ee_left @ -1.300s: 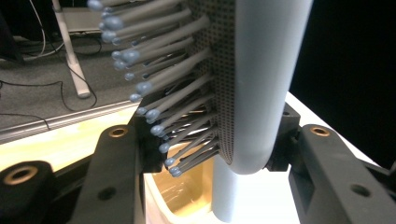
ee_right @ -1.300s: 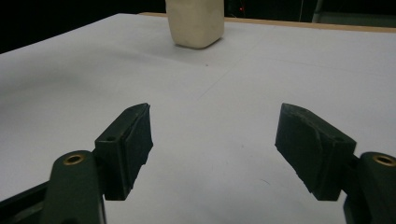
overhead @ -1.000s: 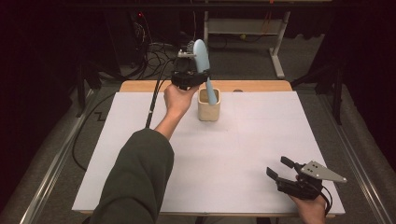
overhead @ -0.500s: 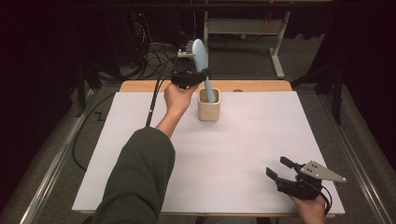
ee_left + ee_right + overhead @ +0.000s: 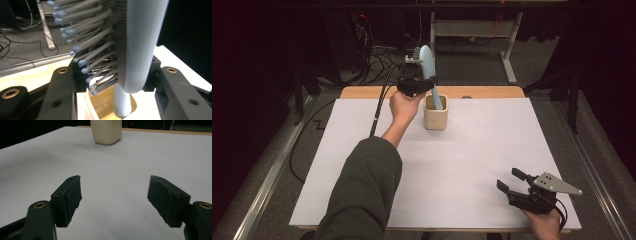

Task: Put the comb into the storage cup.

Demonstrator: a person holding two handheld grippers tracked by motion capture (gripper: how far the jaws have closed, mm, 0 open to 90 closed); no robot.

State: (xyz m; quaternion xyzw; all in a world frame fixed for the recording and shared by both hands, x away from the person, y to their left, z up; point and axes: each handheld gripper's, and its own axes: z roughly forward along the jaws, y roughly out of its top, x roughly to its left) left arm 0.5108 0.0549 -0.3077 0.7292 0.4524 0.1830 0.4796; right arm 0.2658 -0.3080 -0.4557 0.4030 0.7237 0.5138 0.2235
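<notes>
The high view has the left gripper (image 5: 418, 84) in the upper middle of the frame, clenched on a pale blue plastic hairbrush (image 5: 430, 70) whose handle end dips into a cream square ceramic cup (image 5: 435, 113) standing just below it on the white table cover (image 5: 362, 150). The brush leans, its head well above the rim. The risk, as I judge it, is tipping: the cup looks light and narrow, so a sideways drag on the slanted handle, or letting go while the top-heavy head overhangs, could topple it or let the brush fall out.

The right gripper (image 5: 516, 184) rests at the lower right of that frame, released and holding nothing.

The left gripper view adds what the overhead angle hides: the grey ball-tipped bristles (image 5: 82, 62) facing left, the black jaws pinching the brush head's lower end, and the handle reaching the glossy cup interior (image 5: 105, 105). The right gripper view shows its jaws spread apart over bare cover, with the cup's outside (image 5: 106, 131) at the top of the frame.
</notes>
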